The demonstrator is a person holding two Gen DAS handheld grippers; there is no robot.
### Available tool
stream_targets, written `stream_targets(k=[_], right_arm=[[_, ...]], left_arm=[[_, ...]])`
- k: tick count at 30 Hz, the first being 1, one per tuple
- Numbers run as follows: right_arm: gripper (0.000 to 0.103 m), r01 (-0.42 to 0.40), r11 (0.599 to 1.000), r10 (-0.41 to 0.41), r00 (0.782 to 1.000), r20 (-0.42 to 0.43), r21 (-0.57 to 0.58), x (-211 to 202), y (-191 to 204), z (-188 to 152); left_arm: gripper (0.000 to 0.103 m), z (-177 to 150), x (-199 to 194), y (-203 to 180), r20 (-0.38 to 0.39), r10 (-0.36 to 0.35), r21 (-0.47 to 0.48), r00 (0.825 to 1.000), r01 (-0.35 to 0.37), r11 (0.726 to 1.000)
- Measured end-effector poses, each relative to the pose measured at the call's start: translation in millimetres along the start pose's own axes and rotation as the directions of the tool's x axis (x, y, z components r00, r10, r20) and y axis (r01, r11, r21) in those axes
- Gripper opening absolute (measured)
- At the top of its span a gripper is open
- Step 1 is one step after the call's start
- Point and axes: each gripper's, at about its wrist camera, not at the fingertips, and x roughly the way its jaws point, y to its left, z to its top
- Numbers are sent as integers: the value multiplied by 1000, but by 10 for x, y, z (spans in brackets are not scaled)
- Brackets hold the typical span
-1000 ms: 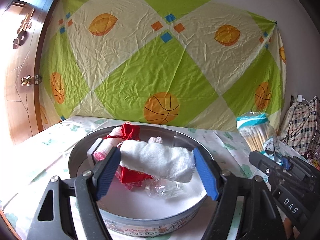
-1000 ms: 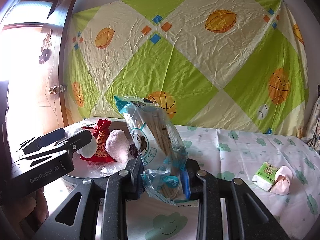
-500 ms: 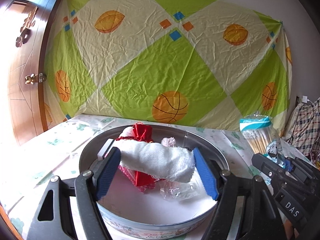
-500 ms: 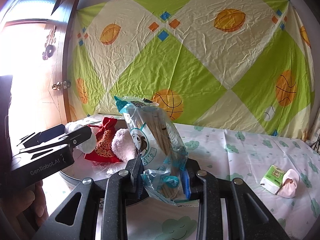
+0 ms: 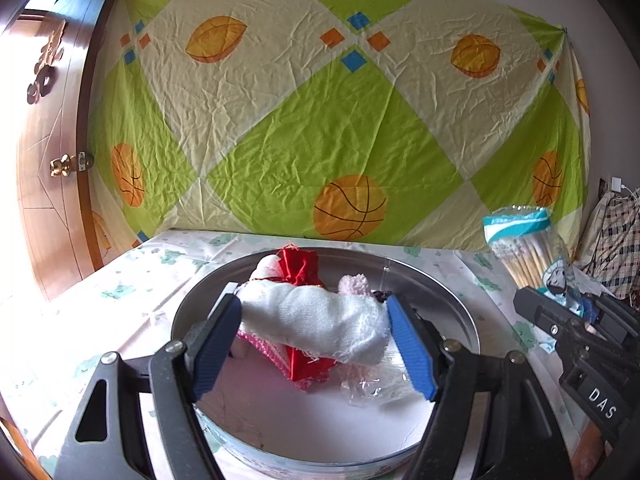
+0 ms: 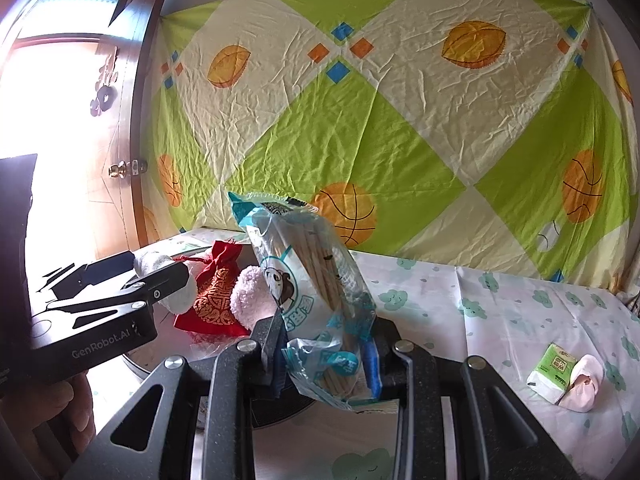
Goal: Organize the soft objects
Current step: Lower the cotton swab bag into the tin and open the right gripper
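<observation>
Left hand-held gripper [image 5: 314, 336] clamps a white towel [image 5: 316, 322] mid-frame above the tin [image 5: 460, 320]; right hand-held gripper [image 6: 324, 364] grips a swab bag [image 6: 308, 280].

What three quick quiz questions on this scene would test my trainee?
1. True or false: the left gripper holds a rolled white cloth over the round tin.
2. What does the right gripper hold? A) cotton swab packet B) red pouch C) tissue pack
3. Fill in: the tissue pack lies on the ____, outside the tin.

Key: 1 true; 2 A; 3 tablecloth.
</observation>
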Motion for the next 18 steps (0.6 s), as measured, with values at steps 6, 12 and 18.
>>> stream_targets(k=[6,12,18], right_arm=[[33,-9,1000,9,1000,-6,-18,66,46,92],[33,-26,999,25,999,-39,-21,226,101,196],[33,-51,999,49,993,-103,-14,454,166,261]], left_arm=[[75,40,84,11,-28,13,35,1000,-12,999],[75,75,165,49,-62,38,68,997,-34,997],[75,88,270,93,-112,38,88,993,-28,996]])
